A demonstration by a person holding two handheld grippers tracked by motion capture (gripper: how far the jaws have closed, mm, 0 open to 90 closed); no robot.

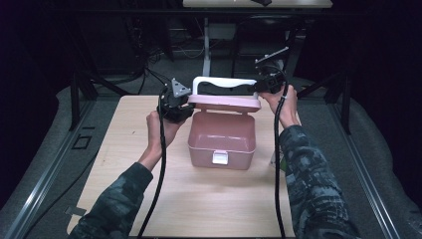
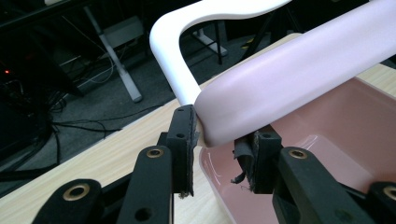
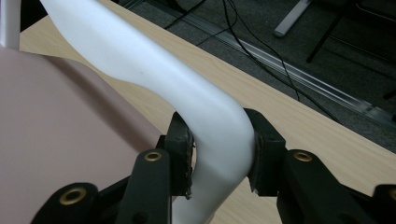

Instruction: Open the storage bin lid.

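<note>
pink box (image 1: 221,139) sat open at table (image 1: 124,189) centre, left gripper (image 2: 218,154) jaws clamped on raised pink lid (image 2: 289,79) corner, right gripper (image 3: 222,158) closed around white handle (image 3: 187,116) bend

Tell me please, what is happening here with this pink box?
A person is opening a pink box on the table. The left gripper pinches the corner of the raised pink lid. The right gripper clamps the white handle. The box stands open and looks empty.
</note>
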